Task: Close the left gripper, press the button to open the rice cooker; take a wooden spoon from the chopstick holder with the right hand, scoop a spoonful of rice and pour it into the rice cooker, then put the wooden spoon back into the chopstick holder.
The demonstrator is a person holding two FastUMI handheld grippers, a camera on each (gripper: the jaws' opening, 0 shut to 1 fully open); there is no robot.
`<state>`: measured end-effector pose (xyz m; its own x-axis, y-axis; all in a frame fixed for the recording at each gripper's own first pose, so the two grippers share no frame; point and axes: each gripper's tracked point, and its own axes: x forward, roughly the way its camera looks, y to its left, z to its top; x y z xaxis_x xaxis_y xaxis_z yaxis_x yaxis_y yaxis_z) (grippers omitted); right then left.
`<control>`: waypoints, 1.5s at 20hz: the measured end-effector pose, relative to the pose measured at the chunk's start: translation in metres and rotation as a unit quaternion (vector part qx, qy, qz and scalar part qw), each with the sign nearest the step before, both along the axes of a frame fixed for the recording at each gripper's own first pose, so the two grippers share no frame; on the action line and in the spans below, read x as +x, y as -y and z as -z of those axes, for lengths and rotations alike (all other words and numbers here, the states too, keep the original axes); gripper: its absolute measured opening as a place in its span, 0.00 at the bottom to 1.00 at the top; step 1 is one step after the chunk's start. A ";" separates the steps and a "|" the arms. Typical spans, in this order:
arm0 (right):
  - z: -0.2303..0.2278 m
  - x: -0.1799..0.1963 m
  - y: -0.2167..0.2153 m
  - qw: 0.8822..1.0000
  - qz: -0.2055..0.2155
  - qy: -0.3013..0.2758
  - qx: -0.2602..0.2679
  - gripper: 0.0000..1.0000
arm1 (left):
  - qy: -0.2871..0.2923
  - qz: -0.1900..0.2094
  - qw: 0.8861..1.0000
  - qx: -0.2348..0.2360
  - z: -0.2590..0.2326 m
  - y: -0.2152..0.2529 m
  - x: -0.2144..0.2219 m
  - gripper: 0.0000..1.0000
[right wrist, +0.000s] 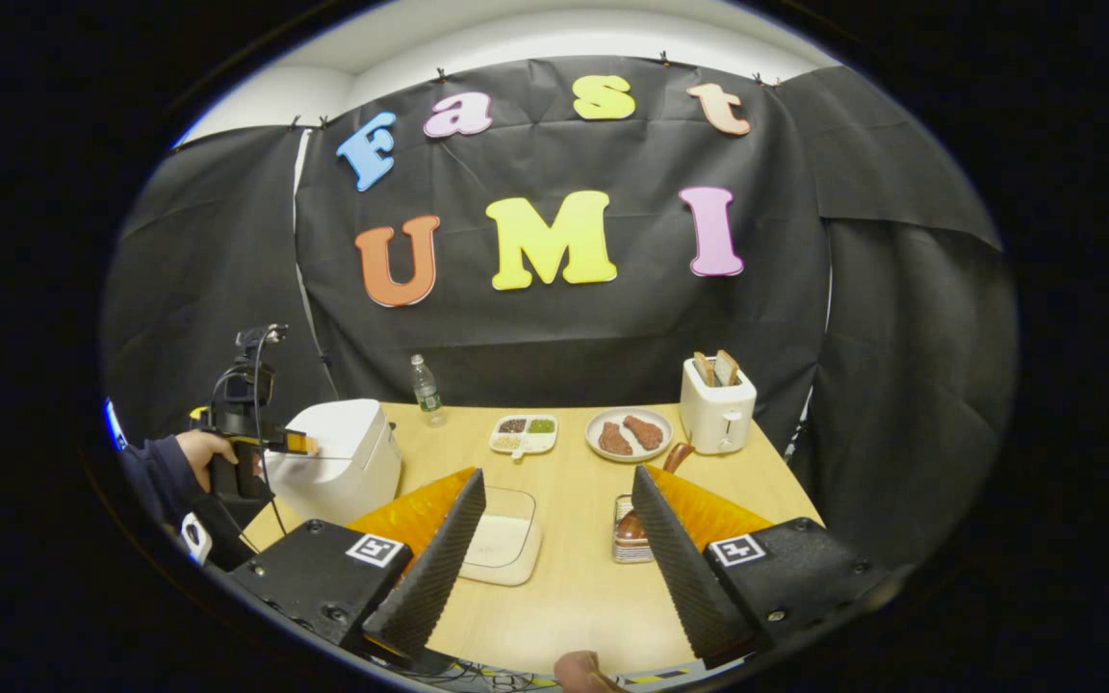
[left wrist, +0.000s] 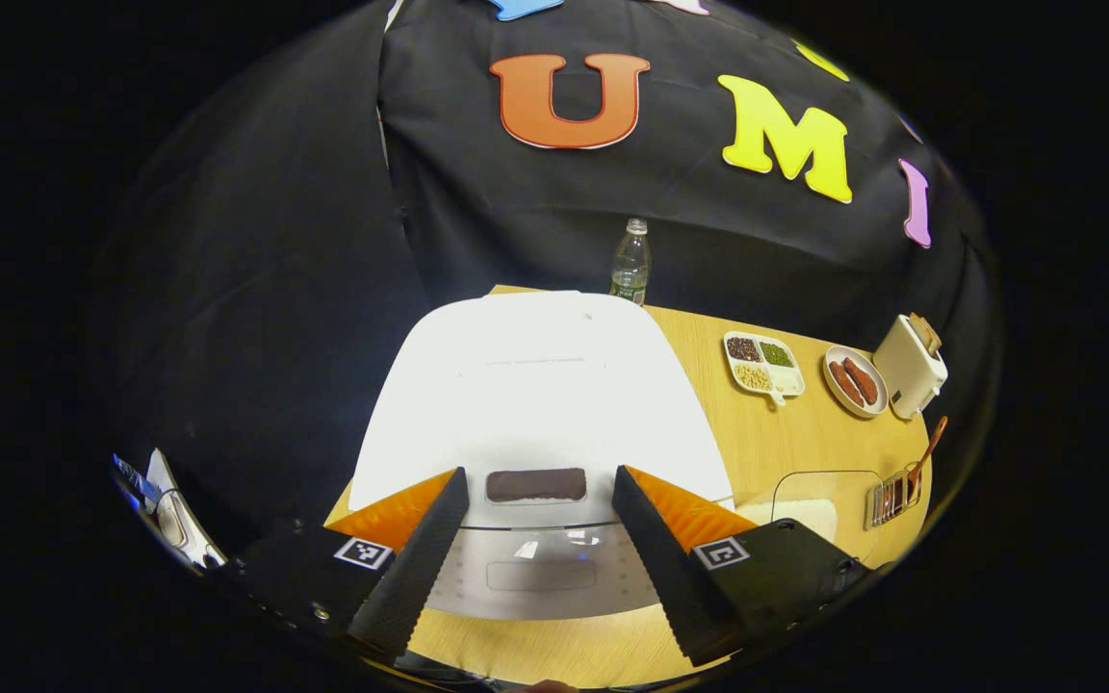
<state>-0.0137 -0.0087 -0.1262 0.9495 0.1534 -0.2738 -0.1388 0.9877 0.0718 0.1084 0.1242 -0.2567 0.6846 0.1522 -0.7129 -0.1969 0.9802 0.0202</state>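
In the left gripper view, the left hand-held gripper [left wrist: 537, 549] is nearest, with its 2 fingers [left wrist: 420, 563] spread wide apart and nothing between them. It hangs just above the front of the white rice cooker [left wrist: 535, 395], whose lid is down. The dark button [left wrist: 535, 484] on the front edge of the lid lies in the gap between the fingers, but no finger touches it. The rice cooker stands on the wooden surface [left wrist: 776, 443], at its left end.

In the right gripper view, the right hand-held gripper [right wrist: 559, 549] is also wide open and it holds nothing. It is over the near part of the surface [right wrist: 564, 597]. Between its fingers I see a clear container with white rice [right wrist: 502, 544] lying flat, and to the right of it the metal chopstick holder [right wrist: 628, 539]. The wooden spoon [right wrist: 675, 456] stands in this holder, tilted, with its handle up. Partly the right finger hides the holder.

Farther back on the surface there are a divided dish with beans [right wrist: 524, 433], a plate with 2 brown pieces of food [right wrist: 630, 435] and a white toaster [right wrist: 716, 406] with bread slices in its slots. A water bottle [right wrist: 427, 390] stands upright near the back edge, behind the rice cooker [right wrist: 343, 467]. At the left of this view, a person's hand [right wrist: 200, 448] in a dark sleeve holds the left hand-held gripper [right wrist: 299, 443], and its tips are at the front top of the rice cooker.
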 end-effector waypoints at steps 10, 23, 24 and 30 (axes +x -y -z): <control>0.010 0.001 -0.005 1.000 0.008 -0.010 -0.003 1.00 | 0.033 -0.006 0.999 0.009 0.000 0.001 -0.003 0.99; 0.016 -0.001 0.005 0.999 0.035 -0.016 -0.008 1.00 | 0.071 -0.004 0.997 0.018 -0.003 0.002 -0.003 0.97; 0.015 -0.001 0.005 0.999 0.036 -0.016 -0.009 1.00 | 0.071 -0.003 0.997 0.017 -0.005 0.002 -0.004 0.97; 0.006 0.002 0.006 0.999 0.041 -0.006 -0.010 1.00 | 0.096 0.001 0.995 -0.009 -0.027 0.014 -0.011 0.95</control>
<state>-0.0112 -0.0147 -0.1321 0.9554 0.0699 -0.2869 -0.0573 0.9970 0.0522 0.0969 0.1099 -0.2292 0.8089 0.1385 -0.5714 -0.1930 0.9805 -0.0356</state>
